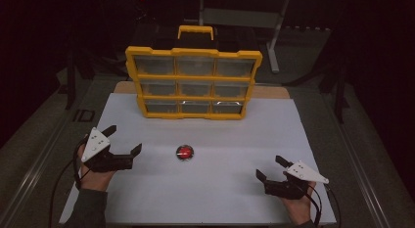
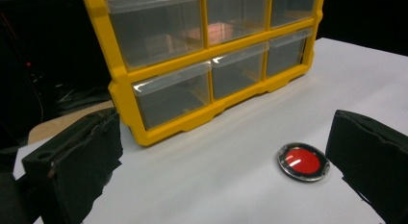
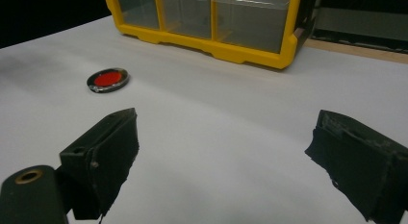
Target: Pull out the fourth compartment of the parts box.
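Red disc (image 1: 185, 152) lies on white table (image 1: 220, 189) between both grippers' spread, empty fingers (image 1: 136, 149).

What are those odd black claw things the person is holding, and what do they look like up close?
They are two hand-held grippers. The left gripper and the right gripper are each black, with two blocky jaws whose inner faces look rough and padded. A pale grey three-cornered plate with small dark dots sits on top of each, and thin dark cables trail back from them. A dark sleeve shows at the left wrist.
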Demonstrator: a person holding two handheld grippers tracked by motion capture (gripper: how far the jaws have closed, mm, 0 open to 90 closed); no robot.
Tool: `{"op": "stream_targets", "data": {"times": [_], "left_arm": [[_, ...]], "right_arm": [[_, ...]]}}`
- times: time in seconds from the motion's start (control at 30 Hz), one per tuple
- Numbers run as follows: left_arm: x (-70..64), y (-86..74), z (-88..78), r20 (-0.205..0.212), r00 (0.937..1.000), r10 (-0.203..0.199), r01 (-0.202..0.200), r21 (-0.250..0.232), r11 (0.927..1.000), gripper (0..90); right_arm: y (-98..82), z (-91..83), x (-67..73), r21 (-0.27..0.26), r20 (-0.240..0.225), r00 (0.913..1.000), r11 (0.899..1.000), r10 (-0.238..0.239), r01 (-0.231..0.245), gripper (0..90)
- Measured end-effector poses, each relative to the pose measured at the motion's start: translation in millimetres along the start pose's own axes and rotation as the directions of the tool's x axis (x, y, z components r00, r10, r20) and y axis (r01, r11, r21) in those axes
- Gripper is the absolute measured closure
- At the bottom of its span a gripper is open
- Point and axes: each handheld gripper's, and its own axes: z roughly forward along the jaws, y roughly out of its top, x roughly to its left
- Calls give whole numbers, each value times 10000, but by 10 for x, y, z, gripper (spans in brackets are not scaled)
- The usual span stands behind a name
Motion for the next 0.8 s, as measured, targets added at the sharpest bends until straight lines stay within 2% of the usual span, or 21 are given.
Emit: {"op": "stream_targets", "data": {"times": [0.17,0.8], "left_arm": [[37,77,66,-17,9997,258,-258,34,9997,0],[109,285,296,16,9970,769,-769,78,9970,0]], "right_arm": [[0,7,3,11,-41,10000,10000,-6,6,88],[2,17,10,46,-117,9999,10000,-3,3,88]]}}
